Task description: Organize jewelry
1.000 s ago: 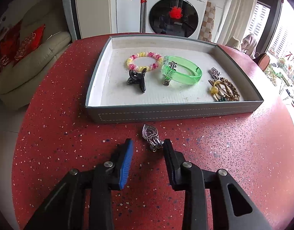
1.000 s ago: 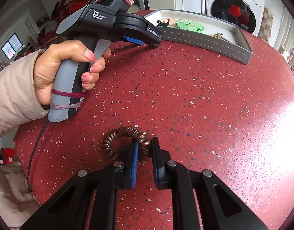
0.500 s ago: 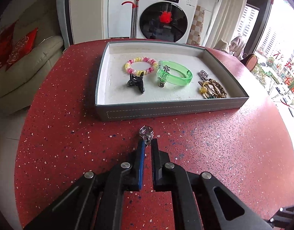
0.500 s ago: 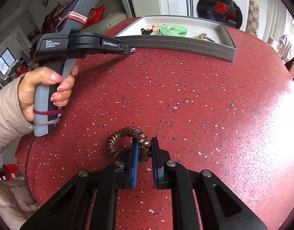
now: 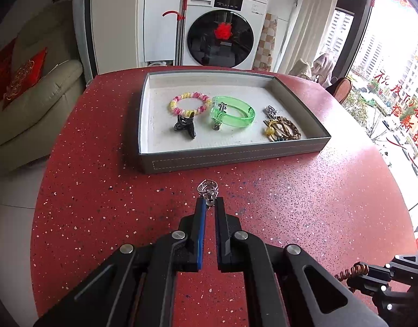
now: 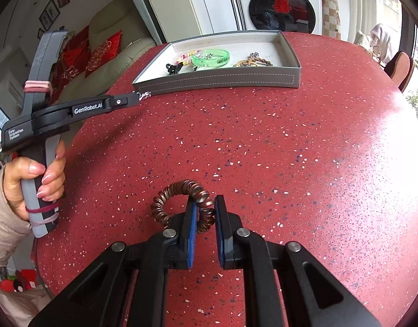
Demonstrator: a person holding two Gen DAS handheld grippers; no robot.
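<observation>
Two grips are live above the red table point(image 5: 100, 190). The grey tray point(image 5: 236, 158) wall can snag your left gripper point(image 5: 209, 204), pinching the silver pendant point(image 5: 207, 186) by its edge. Your right gripper point(image 6: 204, 212) clamps the brown coil tie point(image 6: 181, 199); it may spring free.

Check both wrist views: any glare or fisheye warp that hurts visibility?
Left wrist: window blown out at right, tray edges bowed by the lens, silver charm sharp. Right wrist: glare washes the red table at right, coil hair tie clear.
</observation>
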